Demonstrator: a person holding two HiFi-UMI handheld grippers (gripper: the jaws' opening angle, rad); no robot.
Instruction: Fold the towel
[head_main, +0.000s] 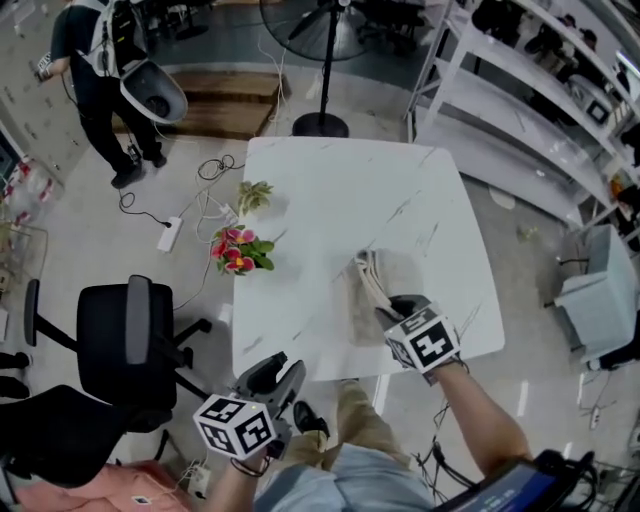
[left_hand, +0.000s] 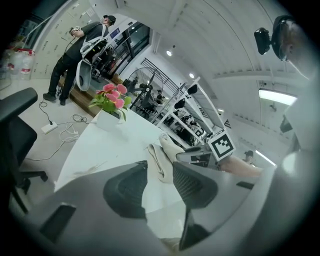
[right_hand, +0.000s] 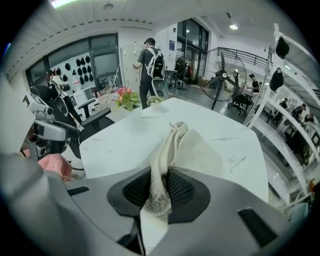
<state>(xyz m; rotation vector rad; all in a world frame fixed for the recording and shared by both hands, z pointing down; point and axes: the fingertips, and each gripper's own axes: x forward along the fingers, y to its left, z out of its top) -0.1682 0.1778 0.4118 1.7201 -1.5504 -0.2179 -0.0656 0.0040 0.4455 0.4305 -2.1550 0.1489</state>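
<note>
The cream towel (head_main: 372, 283) lies bunched on the white marble table (head_main: 330, 200) near its front right part. My right gripper (head_main: 398, 310) is shut on the towel's near edge; in the right gripper view the cloth (right_hand: 172, 150) is pinched between the two dark pads (right_hand: 135, 189) and rises as a ridge ahead of them. My left gripper (head_main: 272, 378) hangs off the table's front left edge, open with nothing between its pads (left_hand: 122, 187). From the left gripper view the towel (left_hand: 162, 155) and the right gripper's marker cube (left_hand: 221, 145) show beyond the jaws.
A pot of pink flowers (head_main: 238, 250) and a small green plant (head_main: 254, 193) stand at the table's left edge. A black office chair (head_main: 120, 335) is to the left, a floor fan's base (head_main: 320, 124) behind the table, and a person (head_main: 100, 80) stands far left.
</note>
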